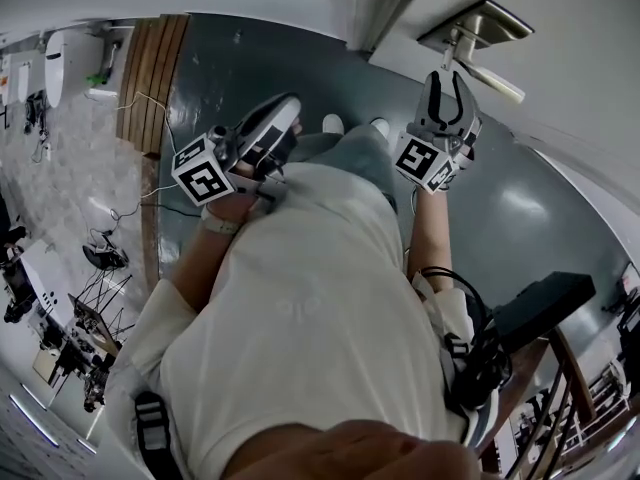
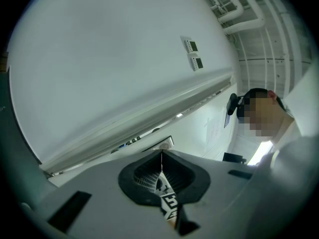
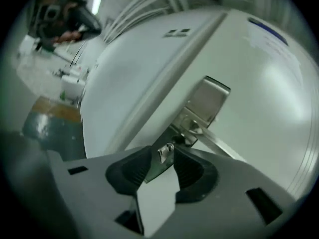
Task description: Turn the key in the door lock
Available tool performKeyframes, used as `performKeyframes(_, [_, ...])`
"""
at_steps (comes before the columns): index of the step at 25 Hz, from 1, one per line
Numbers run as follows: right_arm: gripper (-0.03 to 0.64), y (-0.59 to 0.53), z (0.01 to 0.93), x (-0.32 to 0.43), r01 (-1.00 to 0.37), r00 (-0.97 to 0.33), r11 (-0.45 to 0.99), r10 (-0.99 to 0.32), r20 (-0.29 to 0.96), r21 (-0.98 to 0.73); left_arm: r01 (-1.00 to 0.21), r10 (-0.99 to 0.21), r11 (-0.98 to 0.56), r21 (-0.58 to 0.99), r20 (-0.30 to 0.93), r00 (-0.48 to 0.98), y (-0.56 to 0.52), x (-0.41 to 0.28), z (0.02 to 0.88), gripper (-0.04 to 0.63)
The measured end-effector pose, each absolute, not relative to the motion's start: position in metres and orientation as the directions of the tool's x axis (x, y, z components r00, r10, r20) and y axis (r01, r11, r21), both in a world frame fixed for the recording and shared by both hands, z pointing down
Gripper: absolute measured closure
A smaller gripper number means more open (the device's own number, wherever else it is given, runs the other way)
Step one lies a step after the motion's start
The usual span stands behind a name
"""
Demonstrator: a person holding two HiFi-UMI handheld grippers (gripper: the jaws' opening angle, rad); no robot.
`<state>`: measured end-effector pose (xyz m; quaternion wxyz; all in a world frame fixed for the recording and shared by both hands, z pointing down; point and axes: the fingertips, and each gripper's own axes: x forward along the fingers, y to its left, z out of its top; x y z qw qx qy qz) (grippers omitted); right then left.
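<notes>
A small silver key (image 3: 167,149) sticks out of the lock just below the brushed-metal lock plate (image 3: 207,101) and lever handle (image 3: 222,147) on the white door. My right gripper (image 3: 164,158) is at the lock, its dark pads on either side of the key head with a gap showing below, so it is open. From the head view the right gripper (image 1: 451,78) points up at the handle (image 1: 490,76); the key is hidden there. My left gripper (image 1: 283,116) is held back by the person's chest, away from the door. Its pads (image 2: 149,176) meet in a line, shut on nothing.
The white door (image 1: 560,88) fills the upper right and a dark grey floor (image 1: 230,68) lies below. A wooden strip (image 1: 150,78) and tiled area lie at the left. A black box on a wooden frame (image 1: 545,308) stands at the right. Two wall switches (image 2: 193,54) face the left gripper.
</notes>
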<state>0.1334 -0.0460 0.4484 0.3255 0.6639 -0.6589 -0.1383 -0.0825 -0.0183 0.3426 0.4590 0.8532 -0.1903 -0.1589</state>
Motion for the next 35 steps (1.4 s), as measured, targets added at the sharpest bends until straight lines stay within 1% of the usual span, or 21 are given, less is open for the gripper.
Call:
performKeyframes(2, [0.492,-0.053,0.457,0.132,-0.670,0.135,0.107,-0.956,0.262,0.735,-0.187,-0.477,-0.506,0.842,-0.093,0.874,-0.018,-0.085,0.341,0.586])
performKeyframes(5, [0.492,-0.063,0.462,0.133,-0.599,0.169,0.098,-0.954,0.246,0.794,-0.197,-0.490,-0.501,0.843,-0.089,0.867,-0.019,-0.090,0.339,0.586])
performKeyframes(10, [0.497,-0.077,0.462,0.135,-0.576,0.202,0.046,-0.959,0.197,0.816,-0.205,-0.500,-0.495,0.844,-0.083,0.862,-0.020,-0.096,0.339,0.586])
performKeyframes(12, [0.553,-0.078,0.459,0.137,-0.574,0.217,0.010,-0.962,0.164,0.819,-0.206,-0.502,-0.494,0.845,-0.083,0.861,-0.019,-0.097,0.339,0.586])
performKeyframes(15, [0.565,-0.075,0.455,0.137,-0.595,0.222,-0.020,-0.965,0.140,0.803,-0.208,-0.505,-0.492,0.845,-0.083,0.859,-0.019,-0.099,0.339,0.586])
performKeyframes(17, [0.566,-0.074,0.454,0.137,-0.639,0.219,-0.033,-0.966,0.140,0.768,-0.209,-0.506,-0.492,0.845,-0.082,0.859,-0.019,-0.100,0.339,0.586])
performKeyframes(22, [0.568,-0.071,0.452,0.139,-0.784,0.223,-0.087,-0.963,0.149,0.615,-0.208,-0.502,-0.492,0.845,-0.080,0.861,-0.020,-0.099,0.341,0.586])
performKeyframes(24, [0.568,-0.071,0.451,0.141,-0.863,0.218,-0.123,-0.965,0.143,0.490,-0.208,-0.502,-0.490,0.846,-0.080,0.861,-0.020,-0.099,0.341,0.586])
performKeyframes(27, [0.569,-0.070,0.450,0.145,-0.957,0.206,-0.169,-0.968,0.144,0.237,-0.209,-0.504,-0.490,0.846,-0.079,0.860,-0.020,-0.099,0.340,0.586])
performKeyframes(32, [0.571,-0.066,0.454,0.153,-0.979,0.184,-0.195,-0.971,0.155,-0.057,-0.213,-0.512,-0.486,0.848,-0.078,0.856,-0.020,-0.101,0.341,0.586])
performKeyframes(35, [0.572,-0.067,0.455,0.156,-0.940,0.167,-0.204,-0.974,0.152,-0.275,-0.214,-0.511,-0.485,0.848,-0.076,0.856,-0.020,-0.100,0.341,0.586])
